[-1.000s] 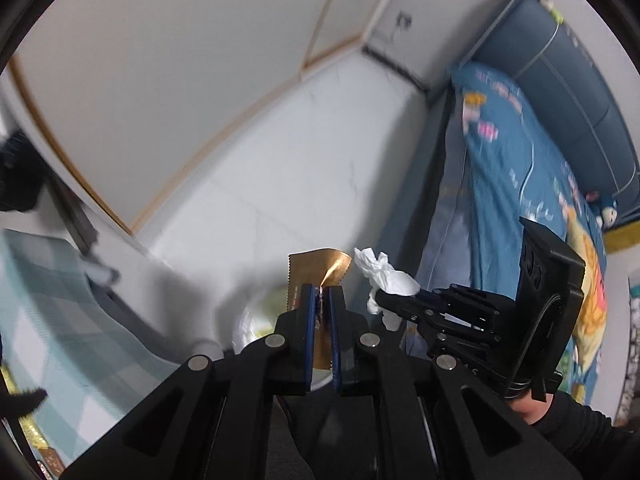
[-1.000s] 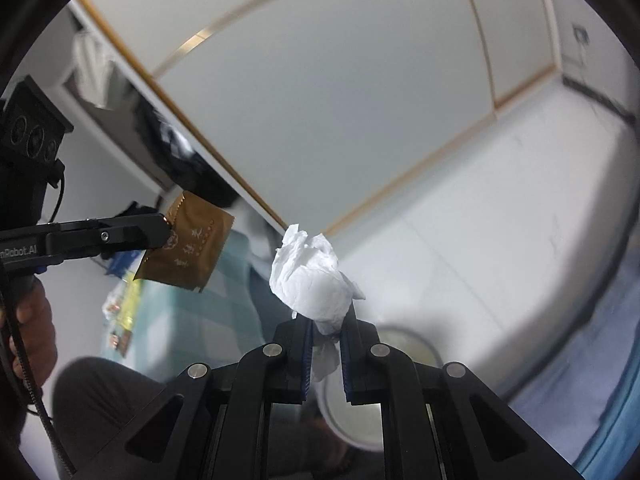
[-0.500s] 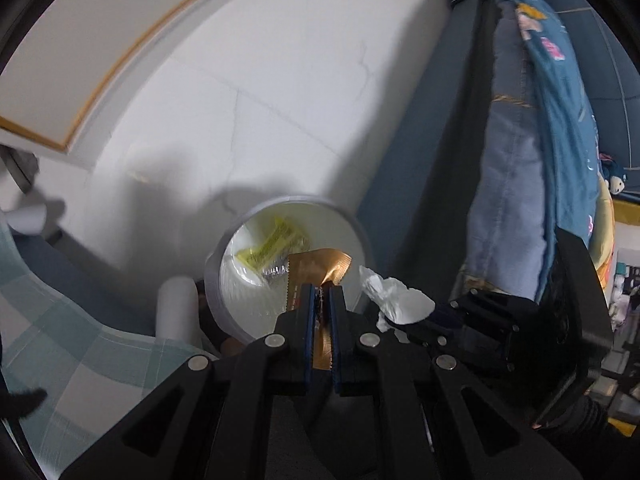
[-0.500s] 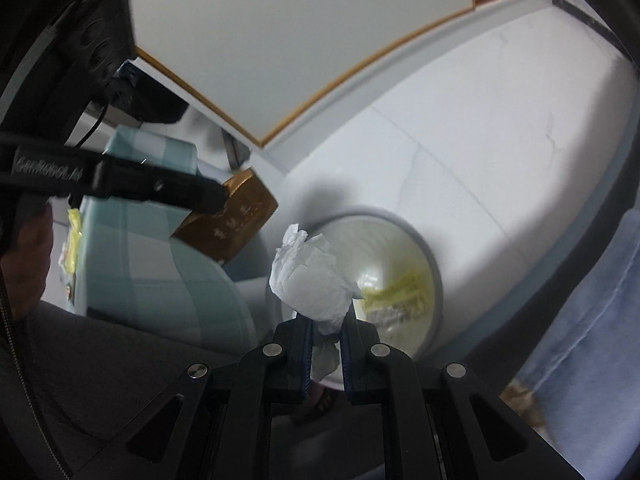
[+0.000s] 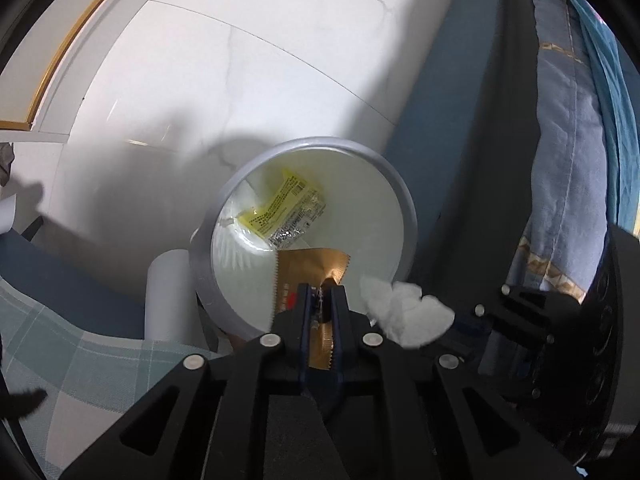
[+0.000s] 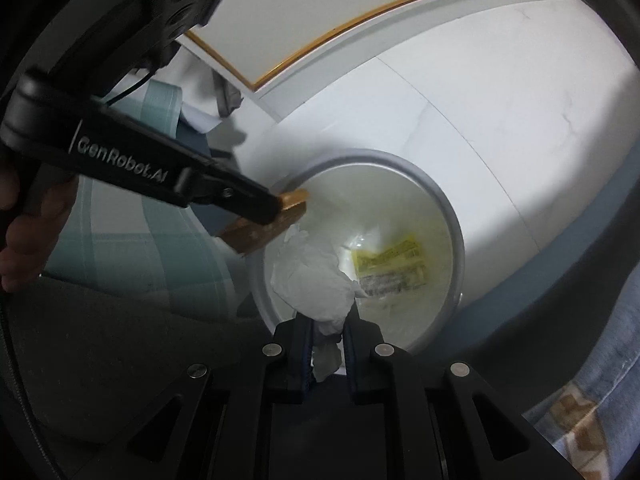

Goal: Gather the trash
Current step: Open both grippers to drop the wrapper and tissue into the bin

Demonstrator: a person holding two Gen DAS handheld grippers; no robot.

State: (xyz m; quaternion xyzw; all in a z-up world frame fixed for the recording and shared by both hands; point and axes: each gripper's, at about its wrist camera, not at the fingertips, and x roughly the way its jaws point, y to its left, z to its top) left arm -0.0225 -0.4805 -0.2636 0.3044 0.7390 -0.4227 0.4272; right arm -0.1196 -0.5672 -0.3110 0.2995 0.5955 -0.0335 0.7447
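Left gripper (image 5: 322,296) pinches a gold wrapper (image 5: 310,270) above the bin (image 5: 404,200); right gripper (image 6: 328,320), beside it, clamps a crumpled tissue (image 6: 316,284) above the same bin; a yellow packet (image 6: 388,262) lies inside.

I see a round bin with a smooth grey plastic rim (image 5: 404,200) and a thin, glossy white liner that catches the light. A shiny yellow and clear plastic wrapper (image 5: 286,210) lies inside it, its clear part glinting. My left gripper's matt black plastic fingers (image 5: 320,298) pinch a metallic gold foil sachet with serrated edges (image 5: 308,266). My right gripper (image 6: 327,320) pinches a soft, crumpled white paper tissue (image 6: 312,280). The white floor tiles (image 5: 280,40) look polished. The checked pale-green cloth (image 5: 80,360) looks matt.
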